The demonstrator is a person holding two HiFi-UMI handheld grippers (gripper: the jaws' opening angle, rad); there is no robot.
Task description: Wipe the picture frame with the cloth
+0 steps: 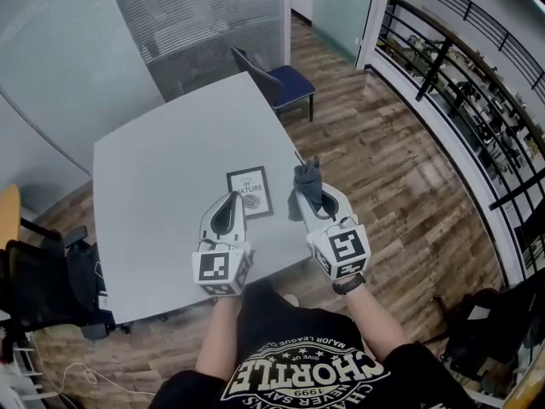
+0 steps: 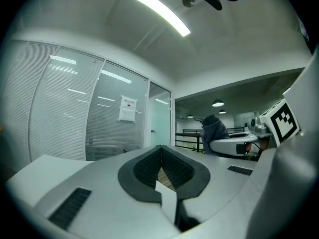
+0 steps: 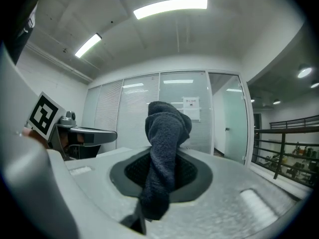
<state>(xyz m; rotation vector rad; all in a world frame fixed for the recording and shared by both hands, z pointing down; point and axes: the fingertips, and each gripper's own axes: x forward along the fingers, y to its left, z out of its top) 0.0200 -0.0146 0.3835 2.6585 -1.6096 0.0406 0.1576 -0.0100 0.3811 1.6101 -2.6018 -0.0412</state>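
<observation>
A small black-framed picture point(image 1: 250, 192) lies flat on the grey table point(image 1: 162, 177), near its front right part. My left gripper point(image 1: 232, 198) is held above the table just left of the frame, its jaws shut with nothing between them point(image 2: 160, 148). My right gripper point(image 1: 308, 177) is raised at the table's right edge, shut on a dark grey cloth point(image 1: 306, 186). In the right gripper view the cloth point(image 3: 164, 153) bunches up out of the closed jaws and hangs down over them. Both grippers tilt upward, so neither gripper view shows the frame.
A blue chair point(image 1: 281, 82) stands at the table's far corner. Dark office chairs point(image 1: 47, 284) sit at the left. A black railing point(image 1: 477, 100) runs along the right over wood flooring point(image 1: 400, 186). Glass walls with blinds point(image 1: 196, 15) stand behind the table.
</observation>
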